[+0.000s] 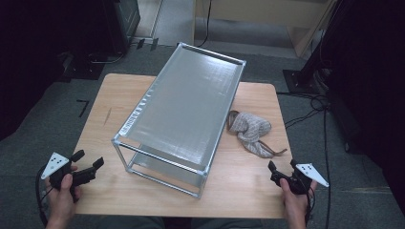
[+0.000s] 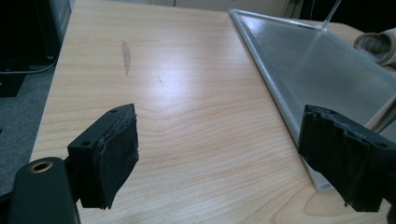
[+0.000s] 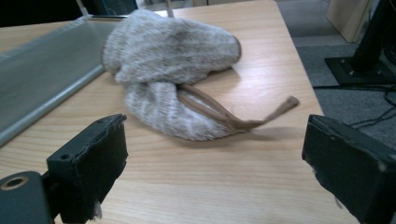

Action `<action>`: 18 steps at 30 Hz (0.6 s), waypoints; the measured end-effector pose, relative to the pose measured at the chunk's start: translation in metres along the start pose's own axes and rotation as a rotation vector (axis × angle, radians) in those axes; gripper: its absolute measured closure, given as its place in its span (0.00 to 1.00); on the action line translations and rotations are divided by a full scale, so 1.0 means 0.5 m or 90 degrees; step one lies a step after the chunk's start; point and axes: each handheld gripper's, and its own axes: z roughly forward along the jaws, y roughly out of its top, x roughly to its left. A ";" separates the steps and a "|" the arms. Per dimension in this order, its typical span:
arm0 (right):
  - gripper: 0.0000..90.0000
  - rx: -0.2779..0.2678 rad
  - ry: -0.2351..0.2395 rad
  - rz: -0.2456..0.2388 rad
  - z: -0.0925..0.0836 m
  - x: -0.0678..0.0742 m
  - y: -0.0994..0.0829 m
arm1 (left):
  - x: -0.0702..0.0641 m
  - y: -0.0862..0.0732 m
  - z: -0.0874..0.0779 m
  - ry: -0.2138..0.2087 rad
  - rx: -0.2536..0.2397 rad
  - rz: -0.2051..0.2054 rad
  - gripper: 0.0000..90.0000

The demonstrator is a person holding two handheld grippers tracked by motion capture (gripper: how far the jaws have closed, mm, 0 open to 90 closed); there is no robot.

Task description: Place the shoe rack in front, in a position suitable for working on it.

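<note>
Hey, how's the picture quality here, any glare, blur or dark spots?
High view: soft glare on the shelf top, surroundings nearly black. Left gripper view: bright sheen on the table, near jaws soft. Right gripper view: the knitted cloth is fairly sharp, near jaws blurred.

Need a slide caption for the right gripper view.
Right gripper, jaws open, faces a grey knitted pouch with brown cords lying on the wooden table beside a metal-framed shelf.

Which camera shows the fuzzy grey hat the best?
The right gripper view: the fuzzy grey hat lies close ahead, its knit and brown strings clear. The high view shows it small beside the rack; the left gripper view catches just an edge.
</note>
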 end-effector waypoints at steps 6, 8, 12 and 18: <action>0.08 -0.013 0.038 -0.024 -0.005 0.042 0.011 | -0.014 0.003 -0.004 -0.034 -0.022 0.013 0.14; 0.08 -0.018 0.051 -0.026 -0.007 0.056 0.015 | -0.018 0.004 -0.006 -0.045 -0.028 0.014 0.14; 0.08 -0.019 0.086 -0.043 -0.011 0.086 0.020 | -0.034 0.006 -0.008 -0.070 -0.039 0.015 0.14; 0.08 -0.024 0.149 -0.062 -0.014 0.138 0.022 | -0.055 0.011 -0.012 -0.104 -0.060 0.032 0.14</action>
